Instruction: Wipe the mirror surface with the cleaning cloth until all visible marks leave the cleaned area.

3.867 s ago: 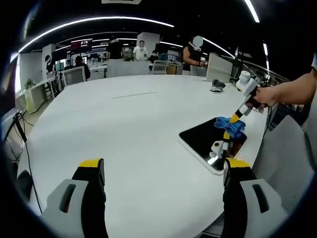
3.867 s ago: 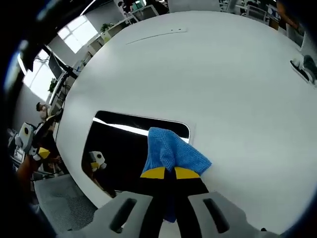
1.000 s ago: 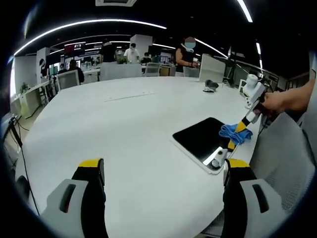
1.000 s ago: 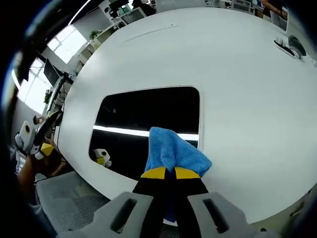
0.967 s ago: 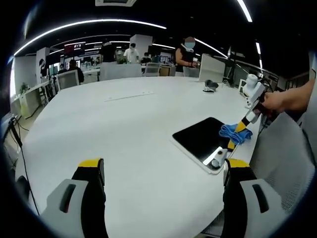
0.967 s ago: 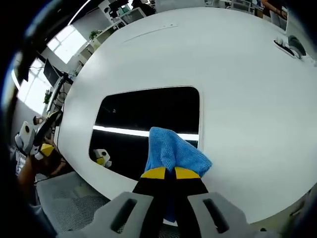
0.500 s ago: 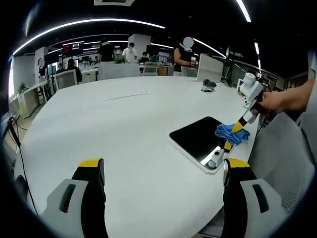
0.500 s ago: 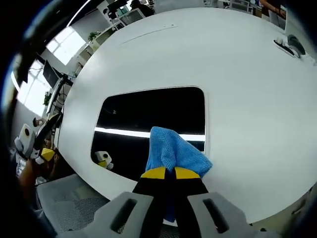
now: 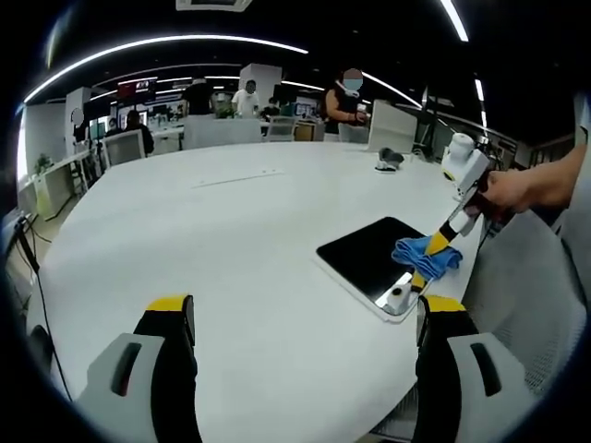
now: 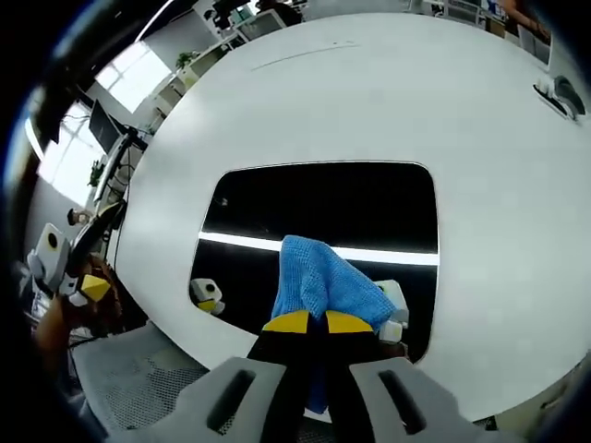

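A dark rectangular mirror (image 9: 365, 259) (image 10: 314, 212) with a white rim lies flat near the edge of the white table (image 9: 231, 231). My right gripper (image 10: 309, 323) is shut on a blue cleaning cloth (image 10: 323, 281), which rests on the mirror's near part. In the left gripper view the right gripper (image 9: 427, 265) comes in from the right, held by a hand, with the cloth (image 9: 420, 254) on the mirror's right side. My left gripper (image 9: 300, 318) stands open above the table, well left of the mirror, holding nothing.
A grey mesh chair (image 9: 526, 305) stands by the table edge next to the mirror. A small dark object (image 9: 388, 163) lies at the table's far side. Several people and desks are in the background. The table's wide white top stretches left of the mirror.
The right gripper has slid the cloth from the mirror's edge further onto the glass. The left gripper stays where it was.
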The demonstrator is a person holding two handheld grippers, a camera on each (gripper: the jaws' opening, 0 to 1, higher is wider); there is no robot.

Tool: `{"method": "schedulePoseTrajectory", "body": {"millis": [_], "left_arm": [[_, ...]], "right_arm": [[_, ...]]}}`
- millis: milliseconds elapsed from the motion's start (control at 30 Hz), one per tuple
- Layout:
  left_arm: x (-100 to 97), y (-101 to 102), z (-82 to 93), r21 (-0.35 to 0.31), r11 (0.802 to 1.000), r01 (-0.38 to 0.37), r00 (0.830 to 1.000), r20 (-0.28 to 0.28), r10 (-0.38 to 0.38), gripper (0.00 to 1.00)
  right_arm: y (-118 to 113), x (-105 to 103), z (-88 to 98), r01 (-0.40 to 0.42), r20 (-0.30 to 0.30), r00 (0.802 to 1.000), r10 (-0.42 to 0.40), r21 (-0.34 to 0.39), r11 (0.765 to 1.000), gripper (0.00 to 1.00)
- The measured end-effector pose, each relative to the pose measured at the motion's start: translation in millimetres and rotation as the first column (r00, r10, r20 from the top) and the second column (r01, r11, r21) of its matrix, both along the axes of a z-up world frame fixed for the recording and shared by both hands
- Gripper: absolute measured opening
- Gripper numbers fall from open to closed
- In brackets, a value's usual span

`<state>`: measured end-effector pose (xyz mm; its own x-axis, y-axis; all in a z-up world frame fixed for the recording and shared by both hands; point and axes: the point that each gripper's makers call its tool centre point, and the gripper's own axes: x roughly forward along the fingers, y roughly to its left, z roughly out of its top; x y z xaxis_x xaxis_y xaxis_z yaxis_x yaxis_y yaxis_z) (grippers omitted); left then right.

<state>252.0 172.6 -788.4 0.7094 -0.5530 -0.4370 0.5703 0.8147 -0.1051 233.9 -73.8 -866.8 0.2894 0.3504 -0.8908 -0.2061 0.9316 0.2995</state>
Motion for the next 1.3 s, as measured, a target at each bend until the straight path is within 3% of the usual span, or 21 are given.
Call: {"method": "schedulePoseTrajectory", "body": {"millis": [1300], "left_arm": [[-0.4,2.0,-2.4,-0.007,1.0,0.003,1.0,-0.002,-0.003,0.99]], "right_arm": [[58.6,4.4,0.4,-0.083,-0.007,0.997,0.083,0.01,0.996,0.0]]}}
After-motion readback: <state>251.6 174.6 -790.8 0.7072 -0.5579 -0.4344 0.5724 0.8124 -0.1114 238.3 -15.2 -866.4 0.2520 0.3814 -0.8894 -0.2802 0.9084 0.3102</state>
